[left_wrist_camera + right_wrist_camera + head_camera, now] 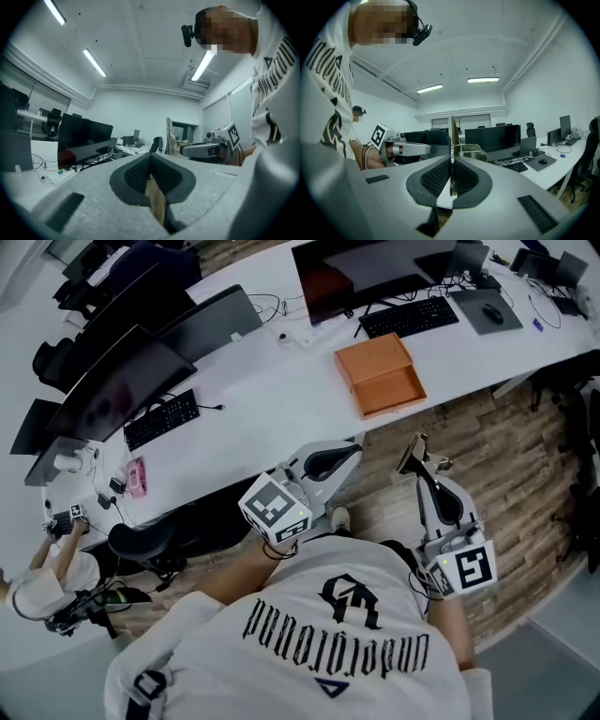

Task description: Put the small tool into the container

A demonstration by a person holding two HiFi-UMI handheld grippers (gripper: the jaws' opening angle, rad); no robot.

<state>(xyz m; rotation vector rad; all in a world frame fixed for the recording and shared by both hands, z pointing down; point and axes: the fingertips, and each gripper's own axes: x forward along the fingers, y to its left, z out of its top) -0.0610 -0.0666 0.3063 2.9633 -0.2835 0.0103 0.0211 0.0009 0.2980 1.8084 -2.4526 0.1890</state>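
An open orange box [380,376], the container, lies on the white desk [262,399] ahead of me. My right gripper [420,470] hovers over the wooden floor short of the desk edge. It is shut on a small flat metal tool [411,456], which stands upright between the pads [453,136]. My left gripper [352,451] is level beside it, nearer the desk, jaws together with nothing in them [151,161]. Each gripper view shows the other gripper: the right one [206,149] and the left one [405,149].
Monitors [375,273], keyboards [410,317] and a mouse on a grey pad [492,313] stand behind the box. More dark monitors [131,371] and a keyboard [161,418] are at the left. An office chair [150,540] and another person [47,582] are at the lower left.
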